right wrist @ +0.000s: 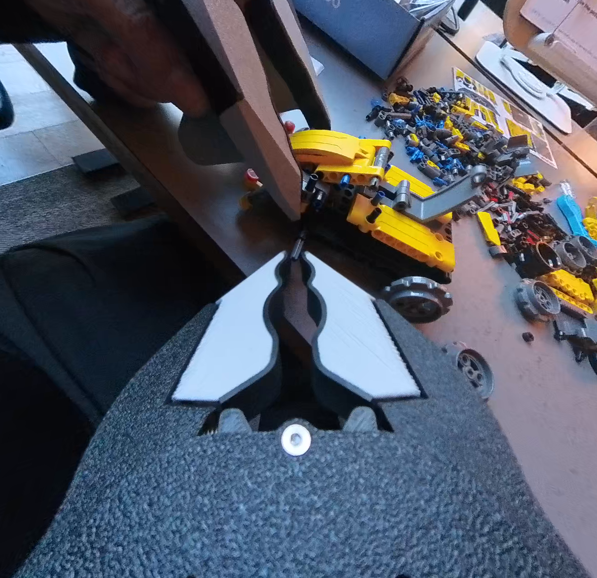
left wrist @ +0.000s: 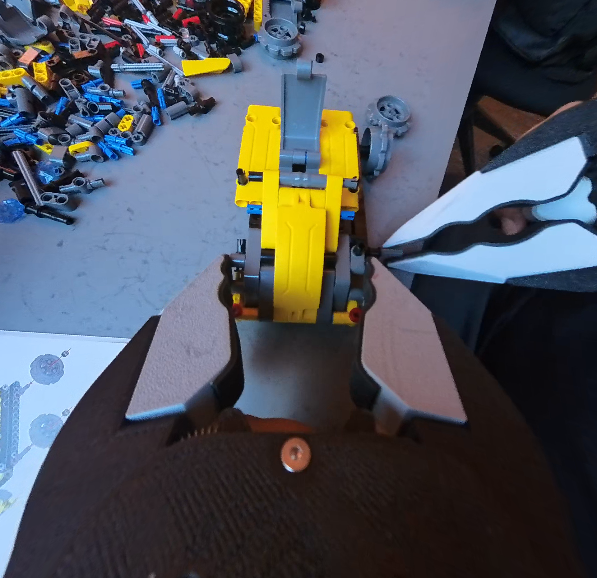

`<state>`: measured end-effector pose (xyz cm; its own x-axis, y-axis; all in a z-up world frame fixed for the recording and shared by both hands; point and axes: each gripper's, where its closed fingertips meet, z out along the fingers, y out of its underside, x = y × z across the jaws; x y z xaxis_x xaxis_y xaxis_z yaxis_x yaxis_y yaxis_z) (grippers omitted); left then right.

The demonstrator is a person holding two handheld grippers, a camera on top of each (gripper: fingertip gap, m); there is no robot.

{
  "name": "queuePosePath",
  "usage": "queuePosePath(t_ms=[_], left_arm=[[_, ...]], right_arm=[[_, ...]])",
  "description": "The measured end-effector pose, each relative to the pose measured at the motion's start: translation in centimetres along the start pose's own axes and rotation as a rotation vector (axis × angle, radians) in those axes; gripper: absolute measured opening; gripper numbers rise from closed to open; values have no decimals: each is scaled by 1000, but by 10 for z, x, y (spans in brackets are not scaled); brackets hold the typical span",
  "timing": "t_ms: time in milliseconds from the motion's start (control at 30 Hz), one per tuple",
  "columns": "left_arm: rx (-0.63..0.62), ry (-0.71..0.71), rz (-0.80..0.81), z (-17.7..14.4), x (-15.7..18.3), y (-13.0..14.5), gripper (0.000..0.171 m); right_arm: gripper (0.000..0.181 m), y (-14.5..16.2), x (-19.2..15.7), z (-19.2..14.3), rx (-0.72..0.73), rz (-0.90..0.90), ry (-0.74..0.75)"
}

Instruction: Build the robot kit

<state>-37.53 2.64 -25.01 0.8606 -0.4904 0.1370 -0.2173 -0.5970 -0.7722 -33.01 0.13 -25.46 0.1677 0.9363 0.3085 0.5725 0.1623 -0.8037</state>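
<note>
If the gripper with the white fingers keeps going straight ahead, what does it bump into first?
Most likely the yellow toy vehicle. The right gripper pinches a small black pin whose tip already nearly touches the vehicle's side, beside the left gripper's finger.

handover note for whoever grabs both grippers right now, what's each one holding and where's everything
Left gripper: clamped across the rear of the yellow and grey brick vehicle, which sits on the grey table near its edge.
Right gripper: shut on a small black pin, tip at the vehicle's side by the left fingers.
Loose parts pile lies beyond; grey wheel hubs beside the vehicle; instruction booklet near the left gripper.
Pin not yet seated.
</note>
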Motion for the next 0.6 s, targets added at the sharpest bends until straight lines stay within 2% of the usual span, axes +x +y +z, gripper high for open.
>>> queuePosePath(t_ms=[200,433,600], left_arm=[[-1,-3,-1,0,0,0,78],[-1,-5,-7,1,0,0,78],[-1,-3,-9,1,0,0,78]], right_arm=[[5,0,-1,1,8,32,-13],[5,0,-5,1,55,419,-205],[5,-1,-6,1,77,558,-292]])
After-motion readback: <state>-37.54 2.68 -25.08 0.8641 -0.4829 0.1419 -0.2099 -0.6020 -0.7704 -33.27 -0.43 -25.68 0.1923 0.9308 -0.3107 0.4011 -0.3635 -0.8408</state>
